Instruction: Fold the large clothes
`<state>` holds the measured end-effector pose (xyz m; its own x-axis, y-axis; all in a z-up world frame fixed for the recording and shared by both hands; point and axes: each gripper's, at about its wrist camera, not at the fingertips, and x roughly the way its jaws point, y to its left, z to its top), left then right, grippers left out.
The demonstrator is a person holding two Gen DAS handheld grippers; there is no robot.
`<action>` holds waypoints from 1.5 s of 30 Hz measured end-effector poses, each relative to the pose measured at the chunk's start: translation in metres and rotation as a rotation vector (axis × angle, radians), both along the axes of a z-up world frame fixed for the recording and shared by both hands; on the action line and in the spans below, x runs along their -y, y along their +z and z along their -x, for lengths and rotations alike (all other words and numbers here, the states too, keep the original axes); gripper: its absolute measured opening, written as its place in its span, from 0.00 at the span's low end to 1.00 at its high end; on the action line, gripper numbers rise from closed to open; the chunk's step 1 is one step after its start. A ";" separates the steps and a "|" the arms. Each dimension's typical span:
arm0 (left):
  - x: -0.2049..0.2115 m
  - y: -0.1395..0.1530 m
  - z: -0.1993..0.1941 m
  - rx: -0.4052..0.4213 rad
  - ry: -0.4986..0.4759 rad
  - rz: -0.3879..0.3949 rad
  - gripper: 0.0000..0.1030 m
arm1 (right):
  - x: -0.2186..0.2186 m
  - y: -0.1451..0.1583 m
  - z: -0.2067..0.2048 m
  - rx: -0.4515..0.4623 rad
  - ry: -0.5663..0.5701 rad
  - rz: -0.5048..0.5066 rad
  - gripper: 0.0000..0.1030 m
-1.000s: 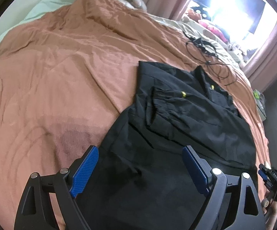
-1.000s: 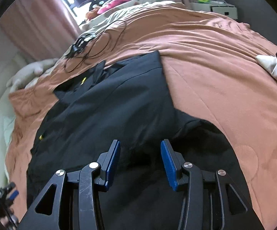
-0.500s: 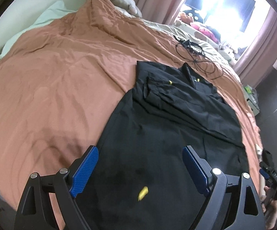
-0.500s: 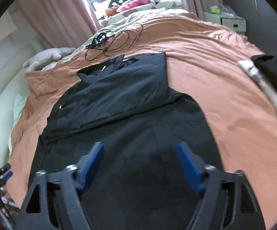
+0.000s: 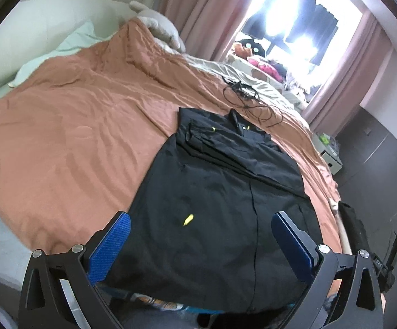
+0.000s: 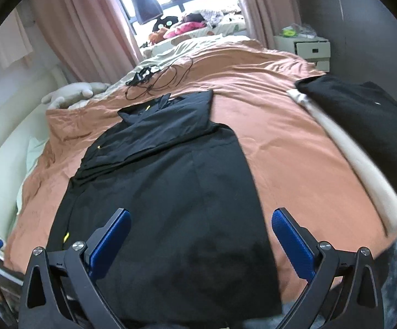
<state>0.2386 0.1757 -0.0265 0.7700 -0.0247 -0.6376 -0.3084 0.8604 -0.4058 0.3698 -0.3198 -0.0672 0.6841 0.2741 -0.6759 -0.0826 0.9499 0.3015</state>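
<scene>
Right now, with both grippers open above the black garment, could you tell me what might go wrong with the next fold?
The black garment hangs over the near edge of the bed, so a tug could drag it off. The cable lies close to its collar and could snag. The sleeves folded across its top may slip loose when lifted.

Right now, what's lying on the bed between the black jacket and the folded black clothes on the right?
Nothing: in the right wrist view only bare orange bedspread separates the black jacket from the folded black clothes.
</scene>
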 end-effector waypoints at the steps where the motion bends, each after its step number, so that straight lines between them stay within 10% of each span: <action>1: 0.002 0.001 0.009 0.000 0.005 -0.006 1.00 | 0.005 0.001 0.011 0.008 -0.003 0.002 1.00; 24: -0.005 -0.031 0.140 0.029 0.045 -0.005 0.98 | 0.078 -0.036 0.136 0.033 -0.048 -0.083 1.00; 38: -0.039 -0.091 0.122 -0.021 0.061 0.105 0.83 | 0.090 -0.078 0.131 -0.027 -0.073 -0.129 0.99; 45: -0.054 -0.136 0.088 -0.088 0.068 0.166 0.68 | 0.085 -0.110 0.100 -0.067 -0.059 -0.167 0.77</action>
<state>0.1506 0.2301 -0.1622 0.7150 -0.0848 -0.6940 -0.4038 0.7602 -0.5090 0.2696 -0.4052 -0.1777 0.6575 0.3470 -0.6688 -0.0026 0.8887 0.4585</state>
